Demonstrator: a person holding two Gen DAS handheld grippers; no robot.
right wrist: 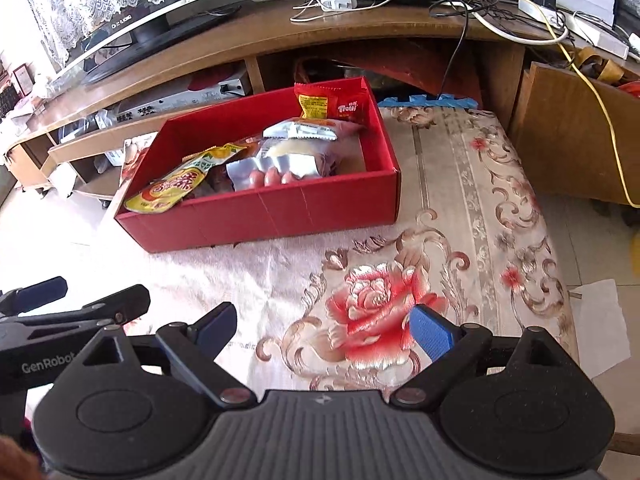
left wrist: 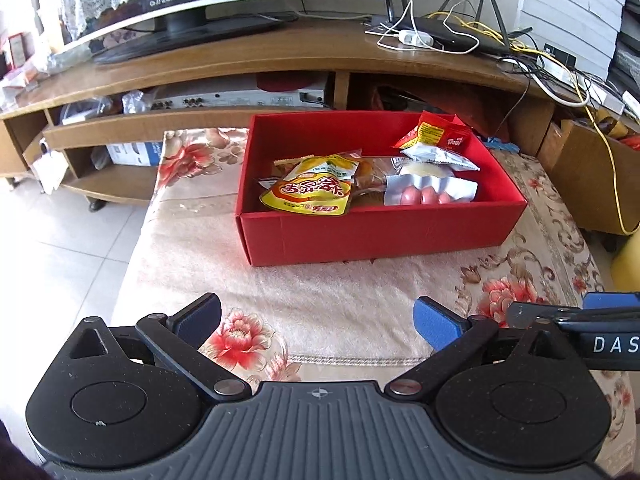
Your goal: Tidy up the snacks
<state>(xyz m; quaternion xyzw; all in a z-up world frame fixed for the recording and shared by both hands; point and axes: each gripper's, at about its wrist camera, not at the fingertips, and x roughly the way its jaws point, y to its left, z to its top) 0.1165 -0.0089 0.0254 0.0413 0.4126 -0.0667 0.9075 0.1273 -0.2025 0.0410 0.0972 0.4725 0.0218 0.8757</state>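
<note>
A red cardboard box [left wrist: 380, 236] [right wrist: 256, 216] stands on the flowered cloth and holds several snack packs. Among them are a yellow pouch [left wrist: 310, 192] [right wrist: 168, 190], a silver pack of pink sausages [left wrist: 430, 192] [right wrist: 272, 172], a white-silver packet [left wrist: 440, 158] [right wrist: 304, 130] and a red-yellow packet [left wrist: 434, 134] [right wrist: 332, 102] leaning at the far right corner. My left gripper [left wrist: 316, 324] hangs open over the cloth in front of the box, nothing between its blue pads. My right gripper [right wrist: 322, 330] is open too, above a red rose print, beside the left one.
The flowered cloth [right wrist: 460, 208] covers a low table with floor tiles [left wrist: 60, 248] to its left. Behind stands a wooden TV stand [left wrist: 280, 48] with a monitor, a router [left wrist: 452, 32] and tangled cables. A wooden cabinet [right wrist: 572, 120] and a white paper [right wrist: 604, 328] lie at the right.
</note>
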